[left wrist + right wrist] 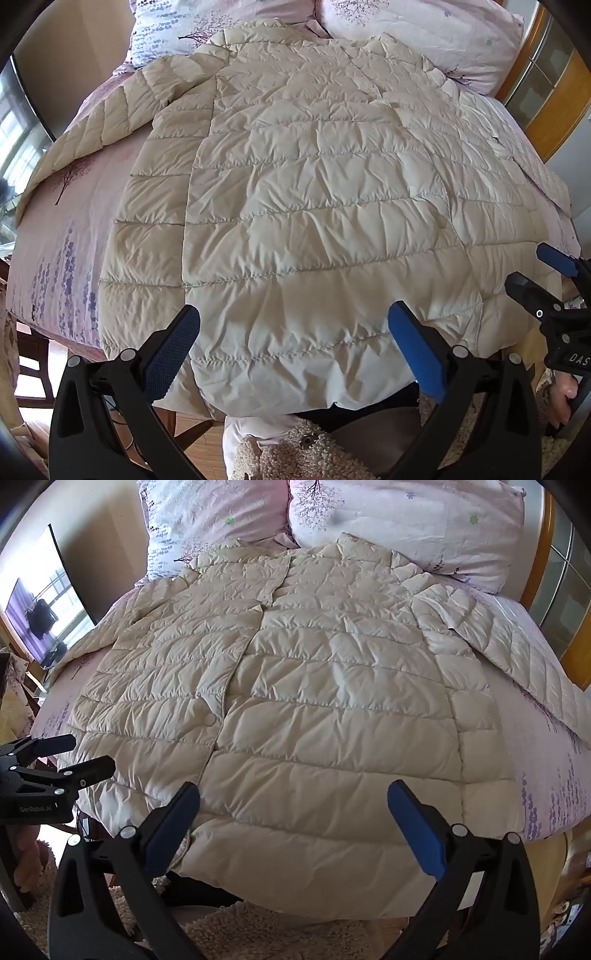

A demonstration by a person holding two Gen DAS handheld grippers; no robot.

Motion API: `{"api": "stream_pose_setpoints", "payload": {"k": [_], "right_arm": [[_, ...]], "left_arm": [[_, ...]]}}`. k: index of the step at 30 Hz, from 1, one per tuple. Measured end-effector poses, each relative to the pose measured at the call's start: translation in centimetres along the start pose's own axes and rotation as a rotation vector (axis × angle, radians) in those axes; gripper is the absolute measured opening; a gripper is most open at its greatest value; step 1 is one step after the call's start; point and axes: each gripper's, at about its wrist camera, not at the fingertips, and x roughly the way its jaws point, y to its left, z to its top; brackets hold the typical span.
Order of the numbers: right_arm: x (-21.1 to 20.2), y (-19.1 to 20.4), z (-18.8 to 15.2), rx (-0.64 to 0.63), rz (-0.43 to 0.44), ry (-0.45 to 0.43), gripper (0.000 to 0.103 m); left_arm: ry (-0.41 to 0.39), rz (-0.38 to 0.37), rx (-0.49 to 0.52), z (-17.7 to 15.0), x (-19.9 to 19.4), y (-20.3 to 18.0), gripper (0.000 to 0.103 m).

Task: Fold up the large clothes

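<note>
A large cream quilted down jacket (314, 184) (314, 683) lies spread flat, front side up, on a bed with its collar toward the pillows. Its snap placket (209, 720) runs down the middle. One sleeve (92, 129) stretches out to the left and the other sleeve (517, 646) to the right. My left gripper (293, 310) hangs open over the hem on the left half, holding nothing. My right gripper (293, 788) hangs open over the hem on the right half, also holding nothing. Each shows in the other's view: the right gripper (535, 269) and the left gripper (83, 753).
The bed has a pink floral sheet (55, 229) (546, 757). Two floral pillows (207, 517) (406, 524) lie at its head. A wooden frame with glass (539, 554) stands at the right, a dark screen (44, 602) at the left. A person's fleece garment (295, 454) and hand (565, 391) are near the bed's front edge.
</note>
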Motion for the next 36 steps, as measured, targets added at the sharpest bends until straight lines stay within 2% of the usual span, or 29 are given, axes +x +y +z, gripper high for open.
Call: {"api": "stream_pose_setpoints", "payload": {"k": [36], "right_arm": [[0.42, -0.15, -0.03, 0.013, 0.012, 0.002, 0.101]], "left_arm": [[-0.001, 0.004, 0.000, 0.08, -0.35, 0.05, 0.102]]}}
